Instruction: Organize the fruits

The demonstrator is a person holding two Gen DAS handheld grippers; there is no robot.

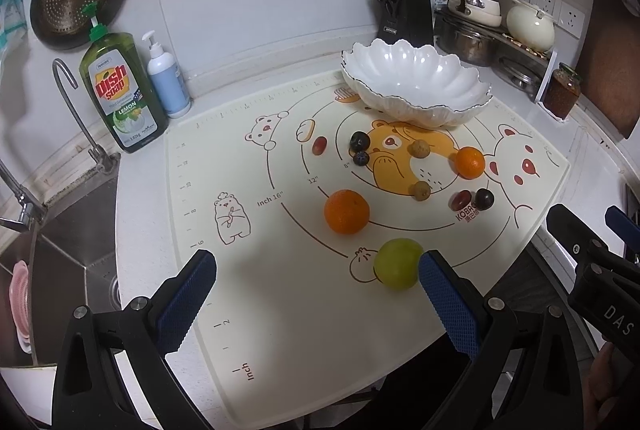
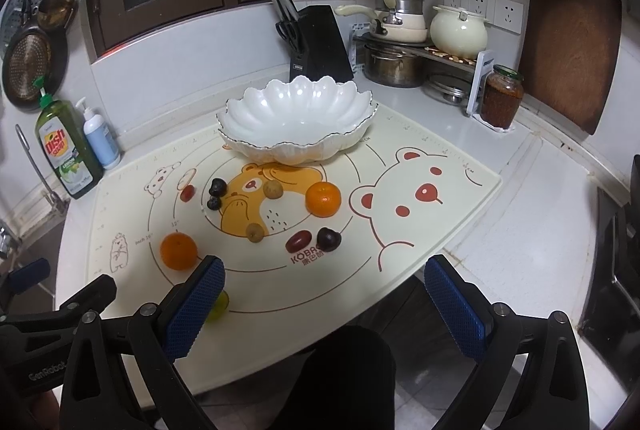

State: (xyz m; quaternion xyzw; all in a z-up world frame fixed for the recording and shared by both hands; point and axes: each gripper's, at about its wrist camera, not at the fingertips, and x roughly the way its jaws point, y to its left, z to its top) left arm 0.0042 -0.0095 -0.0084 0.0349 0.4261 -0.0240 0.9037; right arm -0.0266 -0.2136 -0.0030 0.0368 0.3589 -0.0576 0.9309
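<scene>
A white scalloped bowl stands empty at the back of a bear-print mat. Loose fruit lies on the mat: two oranges, a green fruit, two tan longans, dark plums and red grapes. My left gripper is open above the mat's front, its right finger beside the green fruit. My right gripper is open and empty over the mat's front edge; the green fruit shows partly behind its left finger.
A sink with a tap lies to the left, with a dish soap bottle and a pump bottle behind it. A knife block, pots, a jar and a wooden board stand at the back right.
</scene>
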